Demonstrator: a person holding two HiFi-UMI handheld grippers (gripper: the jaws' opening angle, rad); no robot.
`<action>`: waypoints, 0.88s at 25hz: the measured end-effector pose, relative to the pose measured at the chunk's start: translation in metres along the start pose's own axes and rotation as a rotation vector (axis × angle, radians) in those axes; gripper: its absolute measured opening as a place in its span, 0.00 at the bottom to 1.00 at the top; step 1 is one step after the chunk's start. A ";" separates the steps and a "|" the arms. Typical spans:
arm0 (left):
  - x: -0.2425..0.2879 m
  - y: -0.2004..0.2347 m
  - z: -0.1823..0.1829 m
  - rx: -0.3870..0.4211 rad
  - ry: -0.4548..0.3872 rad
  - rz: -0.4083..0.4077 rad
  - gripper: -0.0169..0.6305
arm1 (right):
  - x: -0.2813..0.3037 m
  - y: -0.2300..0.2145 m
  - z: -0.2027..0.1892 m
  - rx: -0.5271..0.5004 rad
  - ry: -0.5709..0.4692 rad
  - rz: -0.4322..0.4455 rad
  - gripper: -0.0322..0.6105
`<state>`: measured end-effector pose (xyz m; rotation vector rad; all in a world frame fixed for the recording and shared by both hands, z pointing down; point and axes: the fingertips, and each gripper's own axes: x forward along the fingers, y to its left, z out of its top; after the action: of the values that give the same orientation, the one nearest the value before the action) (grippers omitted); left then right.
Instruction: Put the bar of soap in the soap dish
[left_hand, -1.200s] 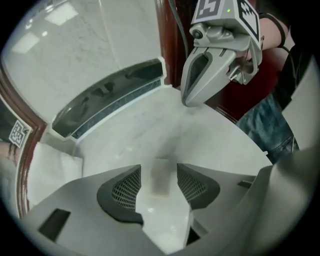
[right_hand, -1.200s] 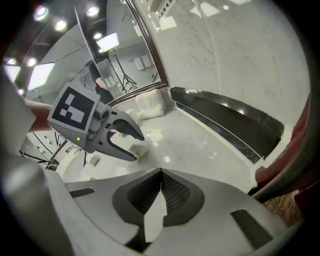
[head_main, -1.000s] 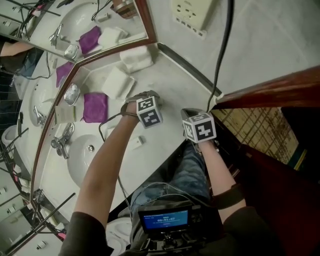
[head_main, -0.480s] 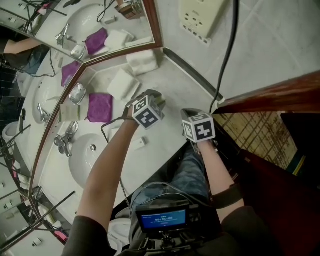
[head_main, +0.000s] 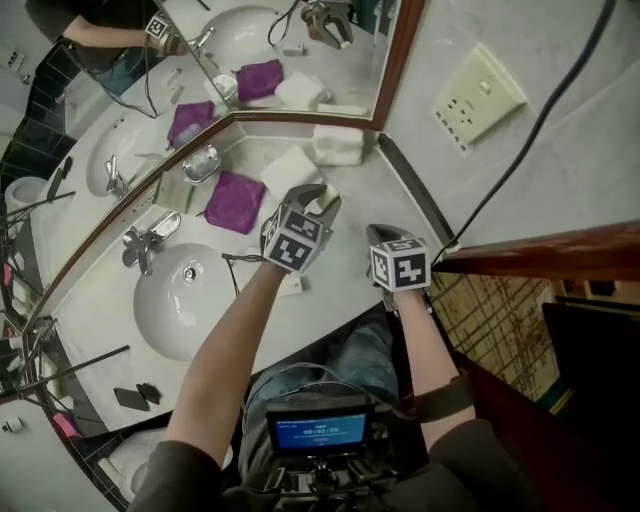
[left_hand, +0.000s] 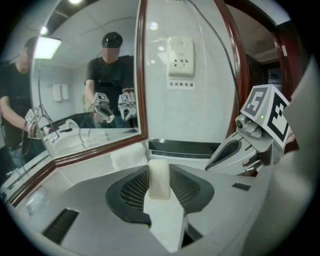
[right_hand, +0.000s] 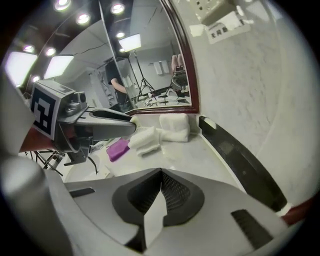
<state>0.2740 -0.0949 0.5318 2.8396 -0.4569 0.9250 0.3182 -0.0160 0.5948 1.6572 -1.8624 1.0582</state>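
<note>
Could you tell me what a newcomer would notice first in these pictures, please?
The pale soap, clamped in the left gripper above the counter. Then the purple cloth beside the sink, and the right gripper, shut and empty, next to the left.

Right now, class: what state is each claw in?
Left claw: shut on the pale cream rectangular bar of soap.
Right claw: shut, holding nothing.

Grey left gripper (head_main: 320, 198) and right gripper (head_main: 378, 234), black-and-white marker cubes (head_main: 297, 238), dark sleeves (head_main: 170, 480), blue jeans (head_main: 350, 350), black forearm band (head_main: 435, 402), blue-lit chest screen (head_main: 318, 433) lower centre
</note>
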 end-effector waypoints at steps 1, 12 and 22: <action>-0.011 0.008 0.004 -0.023 -0.028 0.040 0.22 | 0.001 0.008 0.010 -0.022 -0.008 0.014 0.05; -0.142 0.108 -0.027 -0.296 -0.160 0.474 0.22 | 0.031 0.130 0.084 -0.282 -0.022 0.213 0.05; -0.213 0.194 -0.096 -0.438 -0.091 0.706 0.22 | 0.081 0.247 0.114 -0.501 0.009 0.418 0.05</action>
<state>-0.0051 -0.2062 0.4872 2.3252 -1.5211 0.6531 0.0830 -0.1569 0.5223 1.0040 -2.2888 0.6528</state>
